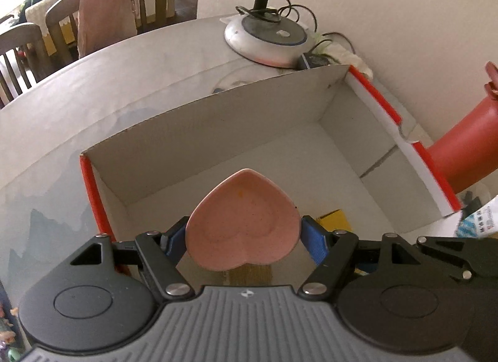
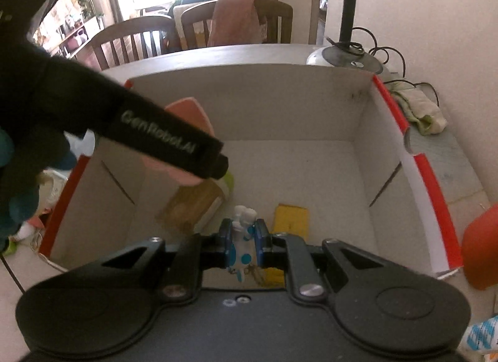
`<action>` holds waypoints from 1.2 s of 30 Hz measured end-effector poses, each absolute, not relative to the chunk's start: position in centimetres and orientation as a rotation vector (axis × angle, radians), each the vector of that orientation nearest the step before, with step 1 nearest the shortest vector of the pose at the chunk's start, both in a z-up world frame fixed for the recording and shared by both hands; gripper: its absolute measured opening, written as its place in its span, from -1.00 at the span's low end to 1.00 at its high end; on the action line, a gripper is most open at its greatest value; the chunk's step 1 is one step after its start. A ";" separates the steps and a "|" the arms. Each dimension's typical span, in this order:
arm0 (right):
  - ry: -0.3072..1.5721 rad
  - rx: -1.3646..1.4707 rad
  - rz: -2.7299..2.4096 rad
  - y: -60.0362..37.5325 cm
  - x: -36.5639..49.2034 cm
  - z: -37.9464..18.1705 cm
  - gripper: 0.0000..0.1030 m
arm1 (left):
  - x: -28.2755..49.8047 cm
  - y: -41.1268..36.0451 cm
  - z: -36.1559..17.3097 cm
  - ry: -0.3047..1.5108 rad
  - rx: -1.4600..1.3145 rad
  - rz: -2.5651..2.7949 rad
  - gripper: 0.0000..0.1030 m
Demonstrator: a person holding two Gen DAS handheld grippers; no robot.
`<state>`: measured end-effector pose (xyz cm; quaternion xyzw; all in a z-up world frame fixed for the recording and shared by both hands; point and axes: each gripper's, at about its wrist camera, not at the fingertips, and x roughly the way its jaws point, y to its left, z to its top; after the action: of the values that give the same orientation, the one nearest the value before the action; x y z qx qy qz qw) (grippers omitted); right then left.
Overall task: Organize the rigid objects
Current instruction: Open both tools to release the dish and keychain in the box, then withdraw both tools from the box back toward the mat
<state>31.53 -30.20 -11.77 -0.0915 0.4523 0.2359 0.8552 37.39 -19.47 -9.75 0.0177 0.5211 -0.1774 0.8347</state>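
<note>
Pink ceramic fills the grip of the left gripper: one heart-shaped dish sits between its blue pads, which press on the dish's two lobes, point facing away. It hangs above the near end of the cardboard box, over the box floor and not yet resting on it. In the right wrist view the same dish shows partly hidden behind the left gripper's black body.

The right gripper is pinched nearly together on one small white figure with blue dots, also held above the box floor near the front wall.

The step in hand looks like placing: both hands carry a rigid object over the open box at once. The next move likely calls for lowering each piece to a free patch of floor, keeping the two grippers apart, then spreading the jaws only once the piece rests. The dish is hard and smooth, so it could slip or chip if let go too high.

Already in the box: one yellow flat piece just beside the figure, and one tan block with something green behind it, below the dish. Outside the box stand one lamp base with its cables, one red cylinder beside the right wall, and one crumpled cloth.
</note>
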 end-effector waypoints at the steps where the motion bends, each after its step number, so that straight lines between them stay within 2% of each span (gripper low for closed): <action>1: 0.955 -0.192 0.494 -30.1 31.4 -11.9 -0.71 | 37.6 -19.6 -9.8 1.102 0.048 -0.375 0.46; 15: 0.950 -0.155 0.492 -30.2 30.3 -11.0 -0.35 | 36.6 -20.1 -9.8 1.084 0.117 -0.342 0.44; 36: 0.882 -0.095 0.484 -30.9 28.4 -7.5 0.10 | 31.2 -17.1 -5.3 0.992 0.080 -0.348 0.44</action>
<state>28.39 -30.91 -7.49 -0.0456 0.4226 0.2316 0.8750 31.24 -17.11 -5.30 0.0381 0.4734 -0.1660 0.8642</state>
